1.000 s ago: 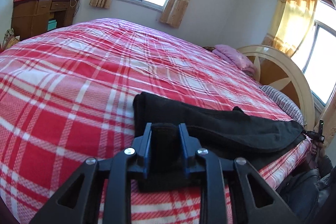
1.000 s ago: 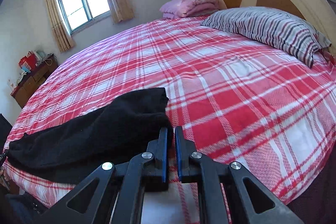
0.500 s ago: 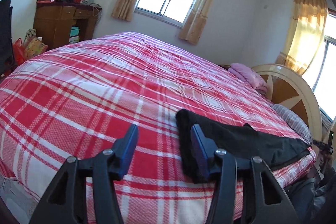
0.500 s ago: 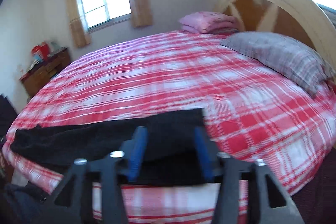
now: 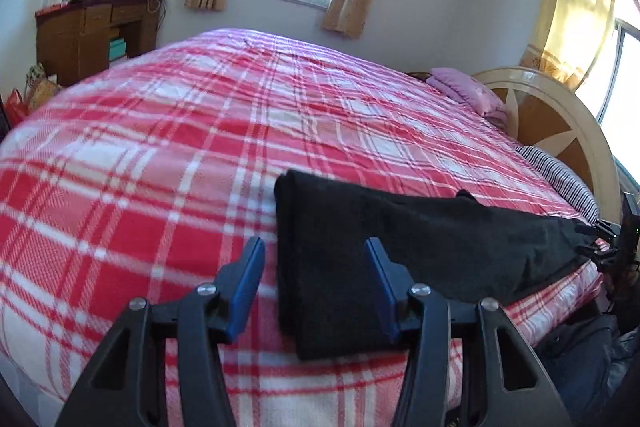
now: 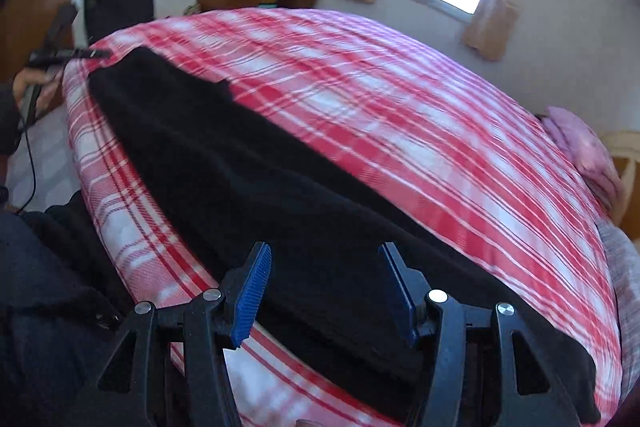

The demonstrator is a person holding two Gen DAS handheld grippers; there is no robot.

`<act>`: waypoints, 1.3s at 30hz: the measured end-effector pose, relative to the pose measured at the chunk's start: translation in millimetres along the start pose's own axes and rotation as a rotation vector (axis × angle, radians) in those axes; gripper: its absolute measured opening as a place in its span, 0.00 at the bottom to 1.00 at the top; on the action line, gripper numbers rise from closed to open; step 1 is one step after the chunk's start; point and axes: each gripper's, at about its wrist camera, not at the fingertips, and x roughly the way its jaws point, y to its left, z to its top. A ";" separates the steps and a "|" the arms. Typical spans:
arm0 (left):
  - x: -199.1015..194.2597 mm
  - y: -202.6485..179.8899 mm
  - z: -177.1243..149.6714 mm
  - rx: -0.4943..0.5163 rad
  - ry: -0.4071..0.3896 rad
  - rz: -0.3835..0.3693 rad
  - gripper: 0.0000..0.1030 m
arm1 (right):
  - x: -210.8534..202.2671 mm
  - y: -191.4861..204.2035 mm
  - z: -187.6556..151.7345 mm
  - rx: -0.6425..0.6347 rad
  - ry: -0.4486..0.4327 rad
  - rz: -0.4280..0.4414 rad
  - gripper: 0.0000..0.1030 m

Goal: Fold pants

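Note:
Black pants (image 5: 420, 243) lie in a long folded strip along the near edge of the red plaid bed (image 5: 200, 131). My left gripper (image 5: 316, 279) is open and empty, its jaws either side of the strip's left end, just above it. My right gripper (image 6: 326, 287) is open and empty over the other end of the pants (image 6: 248, 179), which stretch away to the left in the right wrist view. The right gripper shows small at the far end in the left wrist view (image 5: 600, 239), and the left gripper in the right wrist view (image 6: 68, 57).
A wooden desk (image 5: 92, 31) with clutter stands at the far left wall. A pink folded blanket (image 5: 468, 95), a striped pillow (image 5: 560, 175) and a cream headboard (image 5: 560, 115) are at the right. A dark bag (image 5: 580, 355) sits beside the bed.
Both grippers have opened and let go of the pants. The right gripper has swung round to look along the strip towards the left one.

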 end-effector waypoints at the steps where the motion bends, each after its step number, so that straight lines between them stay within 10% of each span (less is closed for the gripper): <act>1: 1.9 -1.3 4.8 0.014 -0.002 0.002 0.52 | 6.8 7.6 3.5 -0.017 0.005 0.008 0.56; 10: 54.9 0.4 34.7 0.029 0.117 0.071 0.52 | 14.7 27.7 14.4 -0.021 -0.013 0.059 0.56; 15: 62.4 -1.0 35.5 0.009 0.160 0.113 0.13 | 14.1 19.5 10.5 0.009 -0.010 0.048 0.56; 39: 77.4 34.8 43.7 -0.204 0.129 0.064 0.16 | 53.5 53.4 -0.1 -0.116 0.052 -0.029 0.56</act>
